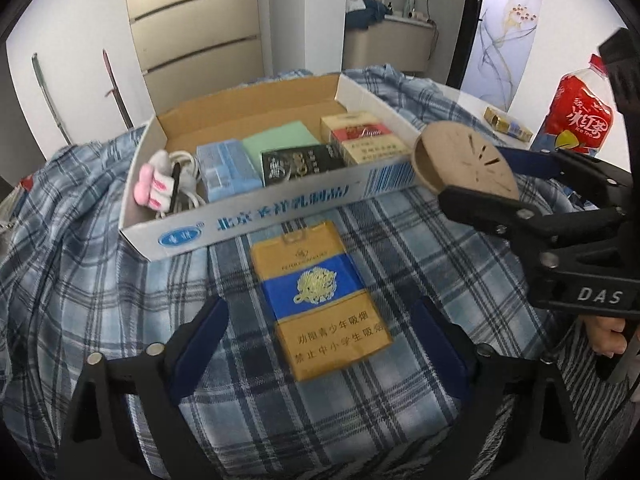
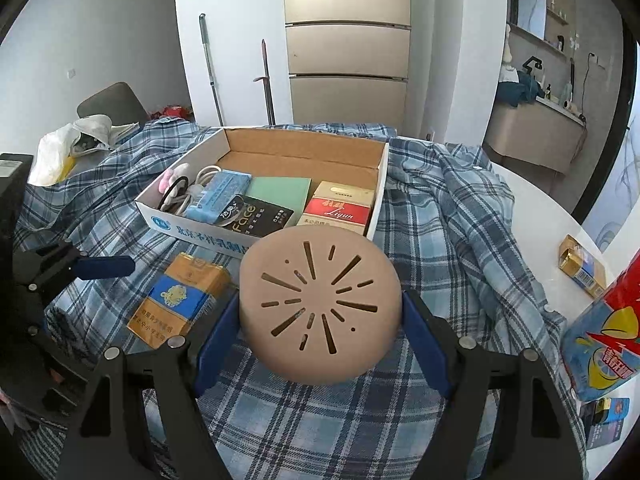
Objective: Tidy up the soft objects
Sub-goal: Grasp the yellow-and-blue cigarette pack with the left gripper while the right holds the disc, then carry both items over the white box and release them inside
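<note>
The right claw [image 2: 320, 320] grips a tan round slotted pad [image 2: 320, 304] between its blue fingers [image 2: 424, 344], held above the plaid cloth [image 2: 440, 220] just in front of the cardboard box [image 2: 380, 184]. The left claw [image 1: 320, 344] is spread wide with nothing in it, a yellow-and-blue cigarette pack [image 1: 320, 300] lying on the cloth between its fingers. The box holds packs, cables and a green pad [image 2: 280, 192].
</note>
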Demonstrator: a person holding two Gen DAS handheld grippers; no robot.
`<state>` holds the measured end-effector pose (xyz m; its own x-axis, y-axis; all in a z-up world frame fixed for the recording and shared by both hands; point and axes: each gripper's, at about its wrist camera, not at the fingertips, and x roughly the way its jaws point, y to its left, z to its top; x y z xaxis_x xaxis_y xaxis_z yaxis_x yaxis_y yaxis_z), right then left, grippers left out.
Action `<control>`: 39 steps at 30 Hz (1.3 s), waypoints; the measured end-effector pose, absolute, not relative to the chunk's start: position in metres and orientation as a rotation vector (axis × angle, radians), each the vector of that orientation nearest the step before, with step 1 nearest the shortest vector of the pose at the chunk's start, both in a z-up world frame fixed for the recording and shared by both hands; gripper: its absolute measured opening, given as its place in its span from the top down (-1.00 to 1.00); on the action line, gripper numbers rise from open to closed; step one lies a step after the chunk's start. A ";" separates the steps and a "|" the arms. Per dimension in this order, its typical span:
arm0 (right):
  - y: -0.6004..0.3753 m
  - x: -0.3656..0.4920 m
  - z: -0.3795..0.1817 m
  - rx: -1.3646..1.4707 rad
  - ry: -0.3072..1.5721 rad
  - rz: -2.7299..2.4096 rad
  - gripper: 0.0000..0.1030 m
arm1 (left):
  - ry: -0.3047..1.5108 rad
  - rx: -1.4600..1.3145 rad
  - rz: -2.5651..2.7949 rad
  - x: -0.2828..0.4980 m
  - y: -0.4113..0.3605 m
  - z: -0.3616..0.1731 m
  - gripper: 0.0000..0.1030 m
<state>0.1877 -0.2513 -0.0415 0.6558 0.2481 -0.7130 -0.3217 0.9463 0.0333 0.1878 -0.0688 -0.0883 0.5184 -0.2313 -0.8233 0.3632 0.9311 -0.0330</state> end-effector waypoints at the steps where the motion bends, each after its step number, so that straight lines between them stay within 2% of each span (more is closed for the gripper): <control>1: -0.251 0.188 -0.042 -0.099 0.791 0.321 -0.52 | 0.973 0.144 -0.360 0.190 -0.068 -0.090 -0.73; 11: -0.251 0.189 -0.043 -0.099 0.807 0.317 -0.52 | 1.016 0.106 -0.341 0.196 -0.060 -0.095 -0.68; 16: -0.250 0.189 -0.043 -0.098 0.810 0.316 -0.52 | 1.049 0.111 -0.313 0.198 -0.057 -0.100 -0.39; 21: -0.250 0.189 -0.043 -0.098 0.811 0.318 -0.52 | 1.046 0.121 -0.315 0.199 -0.059 -0.101 -0.32; 22: -0.250 0.190 -0.043 -0.099 0.812 0.318 -0.52 | 1.044 0.122 -0.310 0.200 -0.059 -0.102 -0.26; 23: -0.250 0.190 -0.044 -0.100 0.813 0.316 -0.52 | 1.042 0.121 -0.307 0.200 -0.059 -0.101 -0.10; 24: -0.250 0.190 -0.044 -0.100 0.813 0.315 -0.52 | 1.037 0.117 -0.304 0.200 -0.058 -0.101 -0.08; 29: -0.250 0.189 -0.043 -0.099 0.808 0.320 -0.52 | 1.005 0.072 -0.321 0.198 -0.052 -0.095 -0.06; 39: -0.250 0.183 -0.037 -0.088 0.767 0.360 -0.52 | 0.754 0.049 -0.315 0.172 -0.043 -0.055 -0.06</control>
